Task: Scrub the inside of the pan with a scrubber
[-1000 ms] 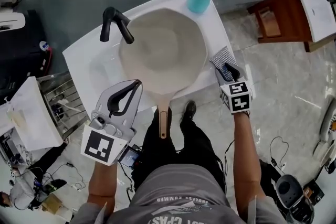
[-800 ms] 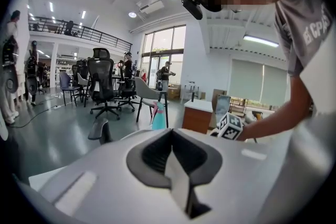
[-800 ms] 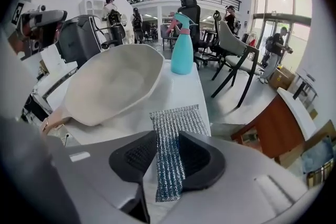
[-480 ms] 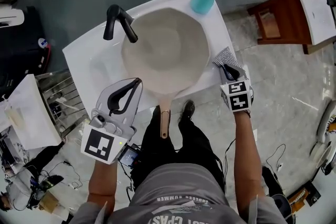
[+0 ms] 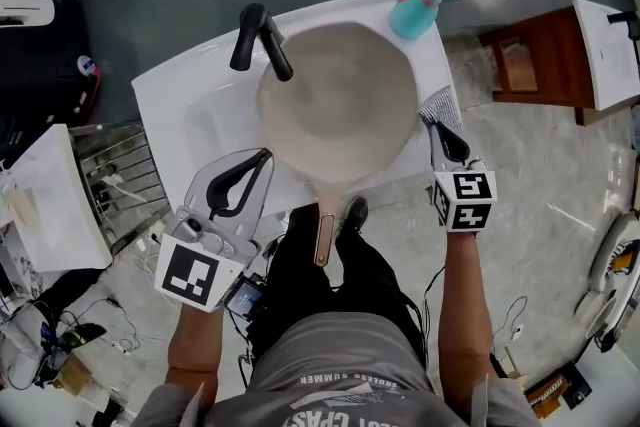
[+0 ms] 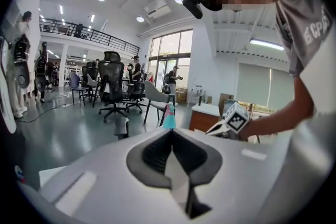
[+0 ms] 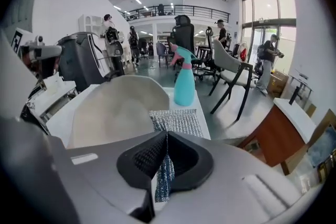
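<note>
A wide beige pan [image 5: 335,100] rests in the white sink [image 5: 180,115], its copper handle [image 5: 324,235] sticking out toward me. The silvery mesh scrubber [image 5: 440,103] lies on the sink's right rim beside the pan. My right gripper [image 5: 438,127] is at the scrubber's near edge; its jaws are closing and the mesh [image 7: 176,120] is pinched between the pads [image 7: 167,136]. The pan [image 7: 118,110] sits left of it. My left gripper [image 5: 258,160] hovers by the sink's front edge, left of the handle, shut [image 6: 170,132] on nothing.
A black faucet [image 5: 262,40] arches over the pan's far left rim. A teal spray bottle [image 5: 415,8] stands on the sink's far right corner. A wooden cabinet [image 5: 530,65] stands to the right and a wire rack [image 5: 120,185] to the left. My legs are under the pan handle.
The right gripper's jaws, open over the scrubber's near edge a second ago, have come together on the mesh. The left gripper has hardly moved.
</note>
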